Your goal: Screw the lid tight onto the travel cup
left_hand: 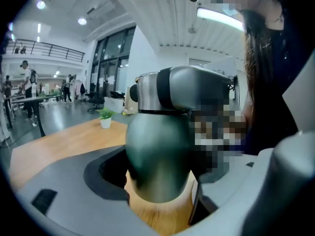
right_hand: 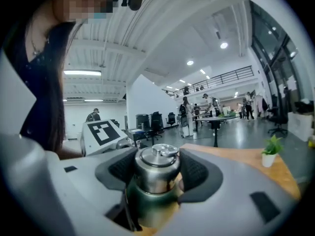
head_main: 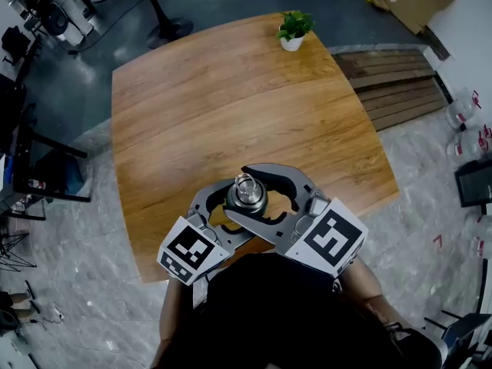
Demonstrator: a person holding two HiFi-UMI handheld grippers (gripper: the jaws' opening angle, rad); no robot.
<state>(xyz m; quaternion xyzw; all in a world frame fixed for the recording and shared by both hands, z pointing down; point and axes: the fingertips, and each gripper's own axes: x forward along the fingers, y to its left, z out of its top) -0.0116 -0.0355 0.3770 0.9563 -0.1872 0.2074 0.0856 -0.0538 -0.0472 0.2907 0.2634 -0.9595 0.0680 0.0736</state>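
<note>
A dark green travel cup [left_hand: 157, 156] stands upright near the table's front edge, topped by a steel lid [head_main: 247, 191]. My left gripper [head_main: 223, 217] is shut on the cup's rounded body, low down. My right gripper [head_main: 265, 198] reaches over from the right, and its ribbed pads [right_hand: 194, 170] press both sides of the steel lid [right_hand: 156, 168]. In the right gripper view the green cup [right_hand: 147, 203] shows just below the lid. The cup's base is hidden by the jaws.
The cup rests on a wooden table [head_main: 231, 106]. A small potted plant [head_main: 293, 30] stands at its far edge. Wooden steps [head_main: 396, 87] lie to the right, and dark chairs and stands [head_main: 38, 167] crowd the floor at left.
</note>
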